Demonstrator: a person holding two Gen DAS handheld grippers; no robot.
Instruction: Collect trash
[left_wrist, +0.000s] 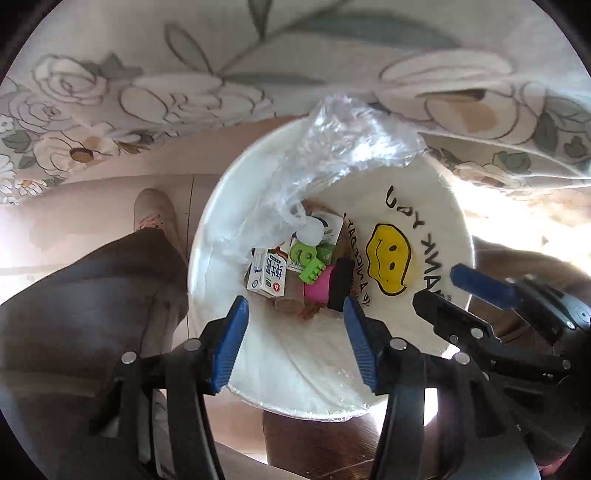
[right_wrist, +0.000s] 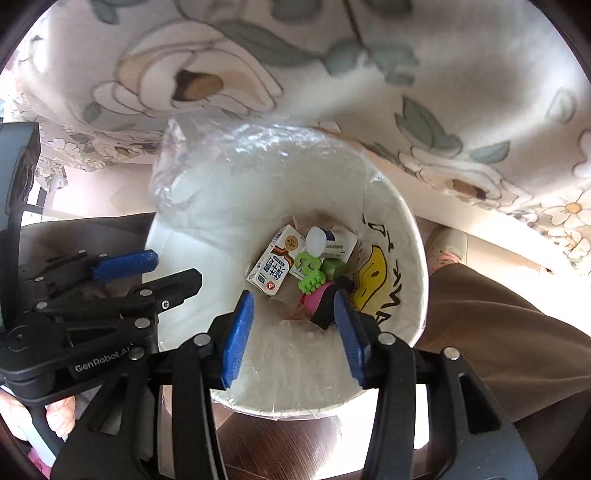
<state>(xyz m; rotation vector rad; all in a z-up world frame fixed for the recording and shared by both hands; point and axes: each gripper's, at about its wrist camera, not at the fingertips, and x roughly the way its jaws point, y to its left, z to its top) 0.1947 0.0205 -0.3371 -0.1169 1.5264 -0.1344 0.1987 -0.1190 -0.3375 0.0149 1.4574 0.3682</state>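
A white trash bin (left_wrist: 424, 206) (right_wrist: 207, 229) with a yellow smiley and a clear plastic liner (left_wrist: 332, 147) (right_wrist: 229, 162) stands on the floor below both grippers. Inside lie a white milk carton (left_wrist: 267, 273) (right_wrist: 271, 267), green toy pieces (left_wrist: 308, 258) (right_wrist: 310, 273), a pink piece (left_wrist: 317, 286) (right_wrist: 314, 297), a black item (left_wrist: 340, 282) and a cardboard tube (left_wrist: 290, 299). My left gripper (left_wrist: 295, 336) is open and empty above the bin. My right gripper (right_wrist: 293, 336) is open and empty above it too; it shows in the left wrist view (left_wrist: 443, 291).
A floral tablecloth (left_wrist: 258, 66) (right_wrist: 295, 62) hangs over the bin's far side. The person's brown trouser legs (left_wrist: 92, 295) (right_wrist: 498, 332) and shoe (left_wrist: 155, 210) flank the bin. Dark wooden floor (right_wrist: 277, 443) lies beneath.
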